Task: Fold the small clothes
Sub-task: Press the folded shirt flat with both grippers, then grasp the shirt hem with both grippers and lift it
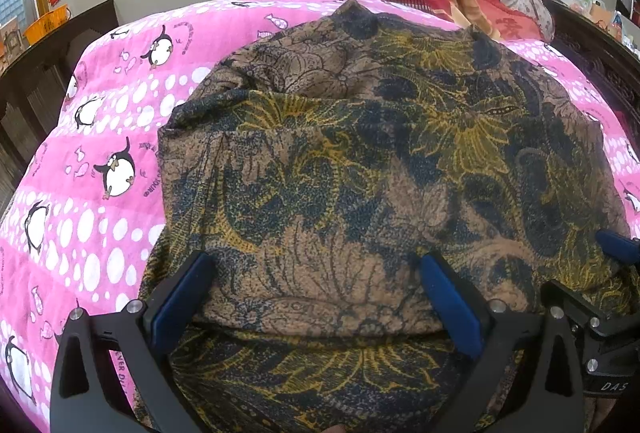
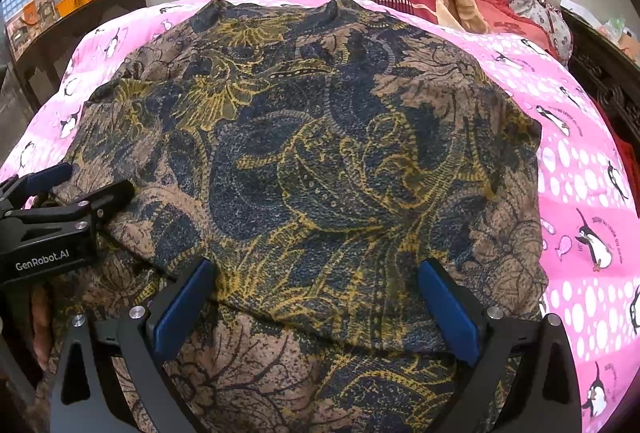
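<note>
- The garment, a brown, blue and yellow print, lay partly folded on the pink quilt.
- The left gripper stood wide apart above its near fold, gripping nothing.
- The right gripper was likewise spread, empty, just beside the left.
- Judged step: between folds, cloth let go.
- Next, each gripper would need to pinch an edge for another fold.

Patterned brown garment on pink penguin quilt, left tool spread wide, seemingly empty
</note>
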{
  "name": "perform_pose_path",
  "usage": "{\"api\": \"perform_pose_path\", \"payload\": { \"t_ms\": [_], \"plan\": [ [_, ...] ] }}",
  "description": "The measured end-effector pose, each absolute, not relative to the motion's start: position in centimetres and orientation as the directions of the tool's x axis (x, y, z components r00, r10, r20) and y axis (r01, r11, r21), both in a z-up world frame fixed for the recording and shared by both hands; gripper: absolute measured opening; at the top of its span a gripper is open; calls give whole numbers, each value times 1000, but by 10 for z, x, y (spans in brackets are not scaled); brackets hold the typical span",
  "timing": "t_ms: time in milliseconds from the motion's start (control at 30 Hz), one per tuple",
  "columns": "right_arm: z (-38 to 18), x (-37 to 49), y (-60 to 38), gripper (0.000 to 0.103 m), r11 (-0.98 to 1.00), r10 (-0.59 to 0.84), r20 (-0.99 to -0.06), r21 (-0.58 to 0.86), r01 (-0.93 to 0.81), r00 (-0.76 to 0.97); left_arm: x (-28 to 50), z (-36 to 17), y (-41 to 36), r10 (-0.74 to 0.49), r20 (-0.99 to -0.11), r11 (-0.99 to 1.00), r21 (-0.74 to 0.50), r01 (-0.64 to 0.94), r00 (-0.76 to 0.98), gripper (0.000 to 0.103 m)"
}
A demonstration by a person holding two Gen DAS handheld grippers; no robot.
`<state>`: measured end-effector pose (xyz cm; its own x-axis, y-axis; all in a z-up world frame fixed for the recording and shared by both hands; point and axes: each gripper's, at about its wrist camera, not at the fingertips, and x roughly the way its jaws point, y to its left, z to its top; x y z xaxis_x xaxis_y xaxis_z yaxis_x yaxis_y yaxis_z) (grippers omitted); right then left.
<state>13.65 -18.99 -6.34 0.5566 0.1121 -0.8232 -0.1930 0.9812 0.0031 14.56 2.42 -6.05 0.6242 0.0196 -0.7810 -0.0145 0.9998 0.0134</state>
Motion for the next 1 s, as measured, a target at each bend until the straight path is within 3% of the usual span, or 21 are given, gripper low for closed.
{"api": "perform_pose_path", "payload": {
  "t_ms": [133, 300, 500, 567, 733, 967, 1000],
  "plan": [
    [-66, 137, -190, 103, 981, 108, -827, 0, -194, 551, 145, -62, 20, 33, -779, 999, 29, -17, 626, 103],
    [-42, 130, -185, 99, 973, 70, -870, -48, -225, 488, 136, -46, 27, -33, -811, 998, -1, 56, 584, 103],
    [2, 28, -215, 100, 958, 195, -868, 68, -280, 457, 56, -10, 84, -47, -820, 988, 46, 147, 570, 103],
    [6, -12, -225, 100, 949, 223, -861, 84, -305, 457, 21, -9, 112, -69, -832, 991, 8, 136, 550, 103],
    [8, -100, -251, 100, 966, 120, -817, -34, -255, 564, -63, -31, 150, -131, -894, 988, -82, 131, 429, 103],
    [-7, -156, -255, 100, 957, 94, -761, -108, -269, 642, -153, -32, 155, -268, -870, 963, -233, 133, 415, 103],
    [-9, -154, -253, 100, 959, 94, -762, -105, -264, 641, -153, -38, 152, -277, -873, 960, -240, 142, 402, 98]
  ]
}}
